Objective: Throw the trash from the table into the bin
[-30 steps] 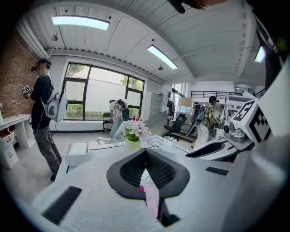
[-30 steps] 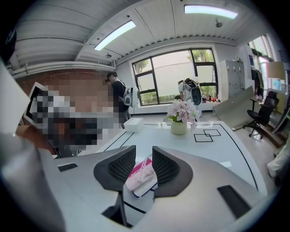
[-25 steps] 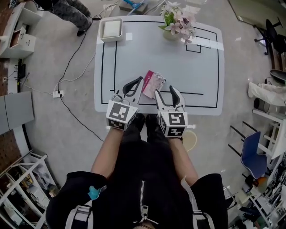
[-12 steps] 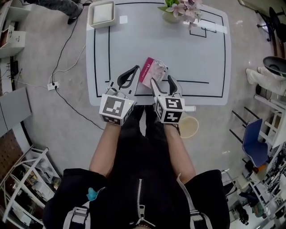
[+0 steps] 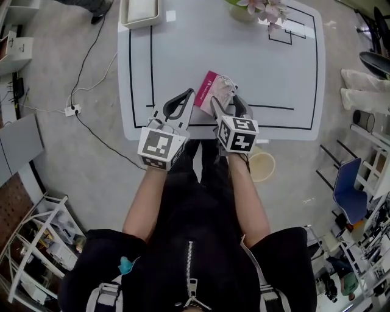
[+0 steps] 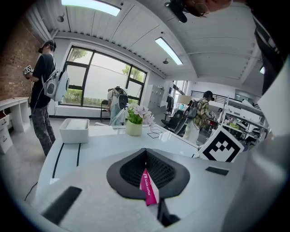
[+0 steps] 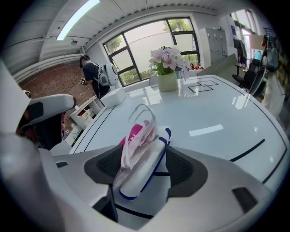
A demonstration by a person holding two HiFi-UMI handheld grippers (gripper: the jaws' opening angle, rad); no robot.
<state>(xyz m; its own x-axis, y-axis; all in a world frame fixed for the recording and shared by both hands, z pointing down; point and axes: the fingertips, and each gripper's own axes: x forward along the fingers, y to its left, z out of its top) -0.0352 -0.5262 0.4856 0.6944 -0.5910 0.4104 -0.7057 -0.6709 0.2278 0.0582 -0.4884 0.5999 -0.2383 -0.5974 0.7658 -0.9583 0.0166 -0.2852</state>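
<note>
Trash [image 5: 216, 94] is lying close to the tabletop's [image 5: 183, 55] near edge, about midway along it. It is a pink packet [image 5: 206, 96], a crumpled clear plastic bag [image 5: 225, 90] and a white piece with blue trim [image 7: 140, 174], all bunched together. The right gripper [image 5: 226, 103] is reaching over that edge and straddling the bundle. Its jaws have just been opening and are standing wide apart, with the bag and the white piece sitting between them and no pad visibly pressing on them. The left gripper [image 5: 191, 92] is pointing at the packet from just beside its left side. Its jaws are meeting at the tips and gripping nothing — only a sliver of the pink packet is showing through the slit between them. A cream bin [image 5: 263, 167] is standing on the floor just off the near edge, toward the right corner, partly hidden behind the right gripper. A white tray [image 5: 141, 12] is sitting at the far left corner, and flowers [image 5: 268, 9] are standing by the far edge.
</note>
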